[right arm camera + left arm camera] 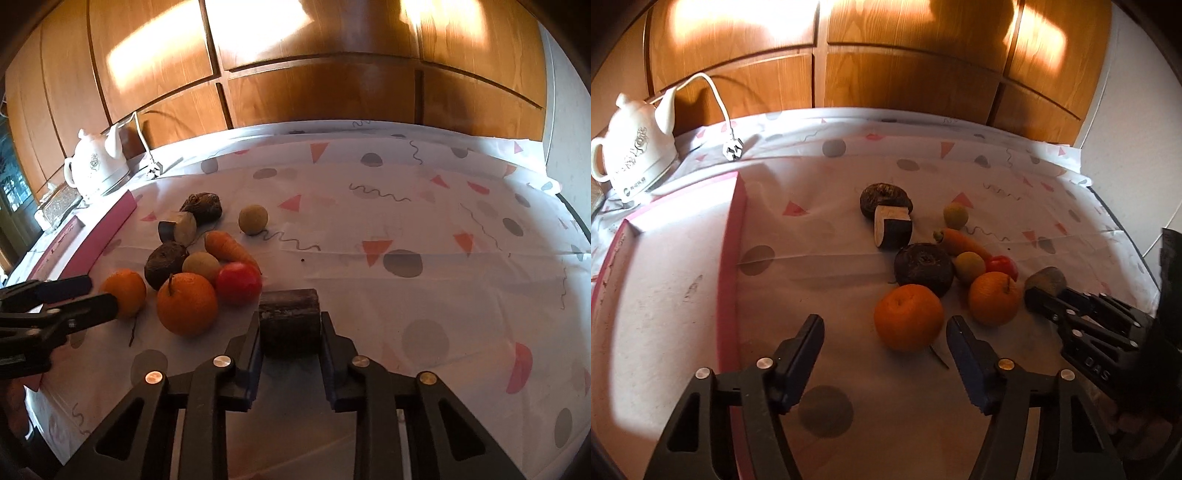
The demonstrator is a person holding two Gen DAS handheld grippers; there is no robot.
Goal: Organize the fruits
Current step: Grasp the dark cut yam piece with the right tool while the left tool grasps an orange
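Observation:
A pile of produce lies on the patterned tablecloth (997, 177): a near orange (908, 322), a second orange with a stem (994, 297), a red tomato (1001, 265), a carrot (964, 242), two yellowish round fruits (968, 266) (955, 215), a dark beet (923, 268) and cut dark pieces (892, 226). My left gripper (886, 339) is open, just short of the near orange. My right gripper (290, 325) is shut on a dark cut beet chunk (289, 320), right of the pile; it also shows in the left wrist view (1039, 293).
A pink-edged tray (733, 236) lies at the left of the table. A white teapot-style kettle (639, 147) with cord and plug (733, 150) stands at the back left. Wooden cabinet doors (905, 55) rise behind the table.

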